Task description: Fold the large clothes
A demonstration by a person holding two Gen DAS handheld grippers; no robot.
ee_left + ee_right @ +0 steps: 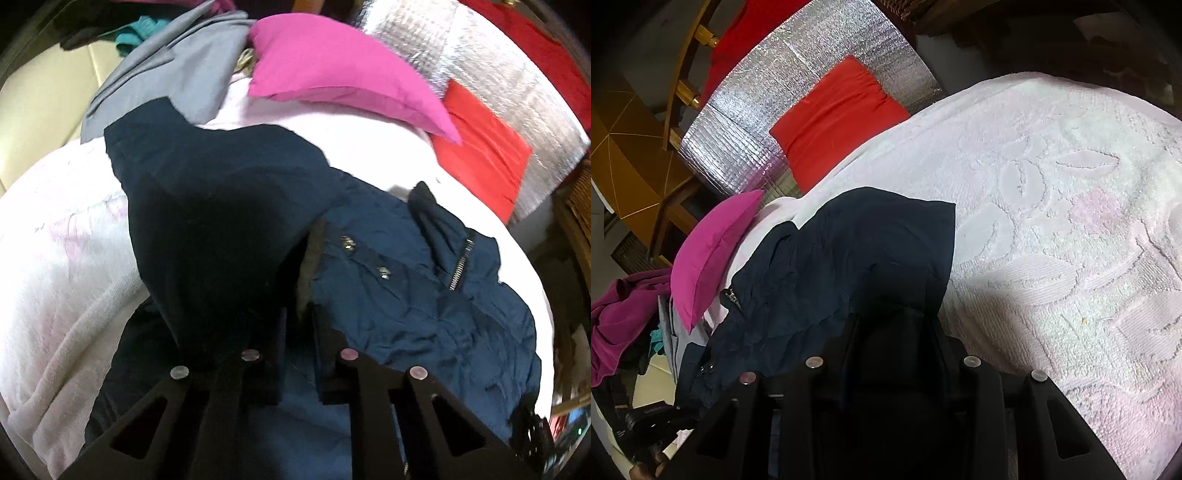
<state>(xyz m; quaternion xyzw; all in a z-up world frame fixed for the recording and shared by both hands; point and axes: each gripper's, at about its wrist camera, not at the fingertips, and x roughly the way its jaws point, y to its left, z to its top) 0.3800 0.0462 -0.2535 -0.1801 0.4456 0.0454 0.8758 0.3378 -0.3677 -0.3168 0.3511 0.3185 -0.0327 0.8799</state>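
Observation:
A navy jacket (406,288) with metal snaps and a zip lies crumpled on a white embossed bedspread (62,258). Its dark sleeve (207,206) drapes up over my left gripper (297,317), whose jaws stand close together with jacket cloth pinched between them; the fingertips are buried in the fabric. In the right wrist view the same jacket (831,258) spreads leftward from my right gripper (895,314), which is shut on a thick dark fold of it near the edge. The bedspread (1052,221) fills the right of that view.
A pink pillow (332,74) (713,251) lies beyond the jacket, beside a red cushion (480,155) (838,114) on a silver foil mat (498,74) (746,125). Grey cloth (173,74) sits at the far left, with a magenta garment (617,317) and a wooden chair (679,74) off the bed.

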